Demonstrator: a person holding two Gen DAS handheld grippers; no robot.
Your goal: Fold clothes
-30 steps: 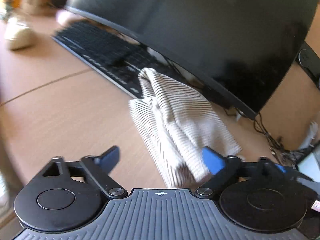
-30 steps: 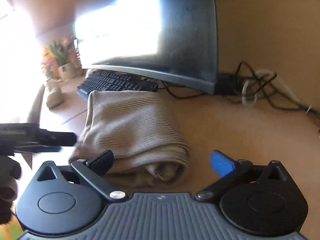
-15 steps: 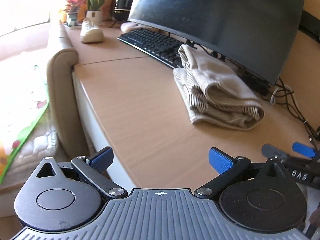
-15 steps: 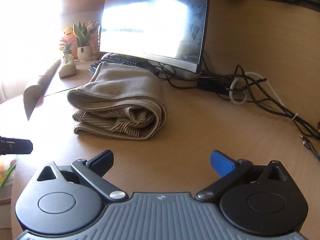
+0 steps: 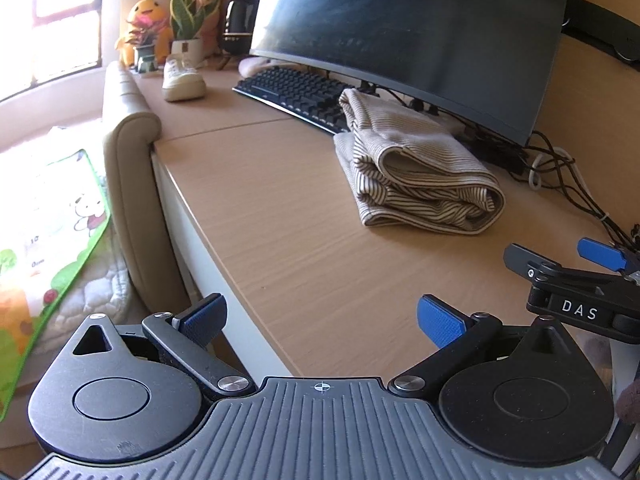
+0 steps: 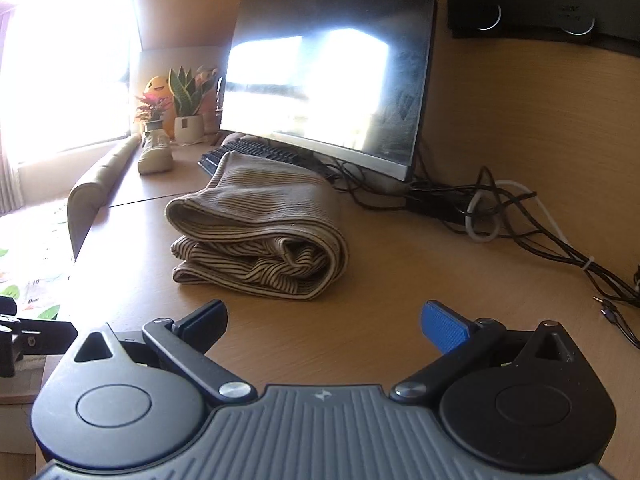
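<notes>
Striped garment (image 5: 420,178) lies folded in a thick bundle on the wooden desk (image 5: 280,216), far end touching the keyboard (image 5: 296,94), under the monitor (image 5: 412,36). Its inner layers are tucked out of sight; the garment type cannot be told. Monitor top is cut off in the left wrist view and glare washes out the screen in the right. Left gripper (image 5: 320,318): fingers spread wide, holding nothing, well short of the cloth. Right gripper (image 6: 324,320): fingers likewise wide apart, empty, near the bundle without touching.
</notes>
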